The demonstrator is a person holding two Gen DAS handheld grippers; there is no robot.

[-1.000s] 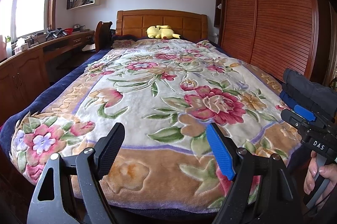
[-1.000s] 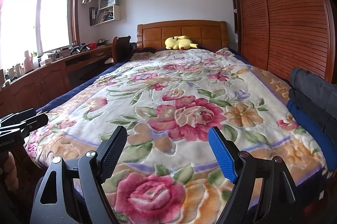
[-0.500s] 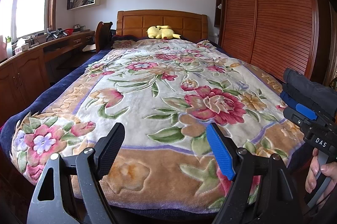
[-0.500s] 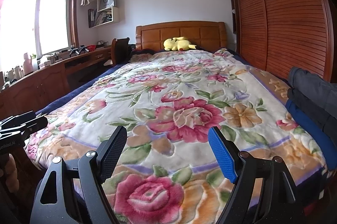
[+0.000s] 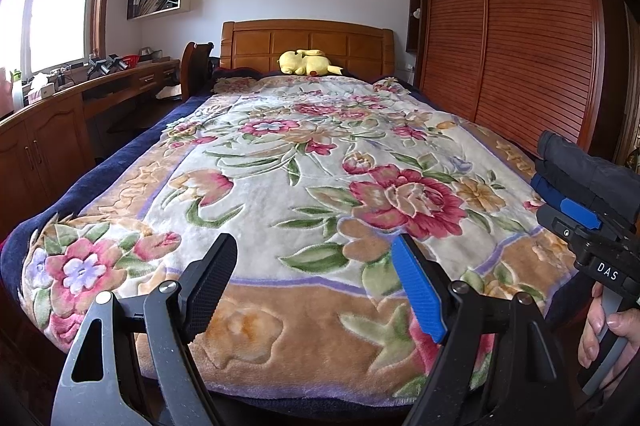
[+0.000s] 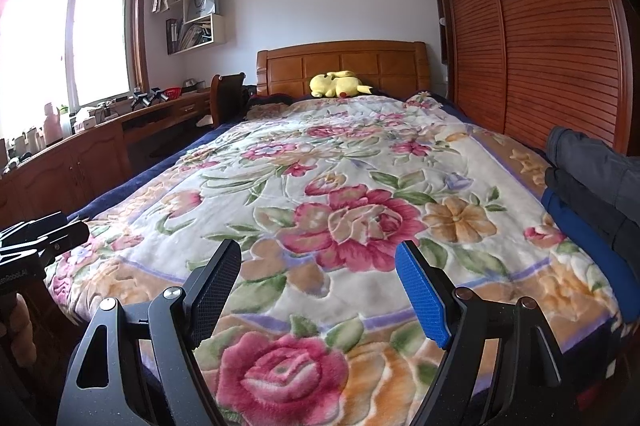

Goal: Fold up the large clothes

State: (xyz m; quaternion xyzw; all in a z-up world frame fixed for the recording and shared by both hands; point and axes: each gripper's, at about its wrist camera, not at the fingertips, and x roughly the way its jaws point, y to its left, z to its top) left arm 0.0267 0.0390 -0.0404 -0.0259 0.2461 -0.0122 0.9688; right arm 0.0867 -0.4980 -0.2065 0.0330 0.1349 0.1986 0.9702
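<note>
So far nothing is under way, as I read it. My left hand-held gripper [image 5: 312,282] hangs over the near edge of the bed [image 5: 100,182] with its jaws spread wide and nothing between them; my right hand-held gripper [image 6: 318,286] does the same, jaws apart and empty. The clothes [image 6: 592,186], dark grey and blue pieces, sit in a neat stack at the bed's right edge, near me, and neither gripper touches them. Whether that stack is already folded work or waiting I cannot tell. The blanket [image 6: 352,186] in the middle lies bare, so I judge the spreading and folding of any next garment is left to do.
</note>
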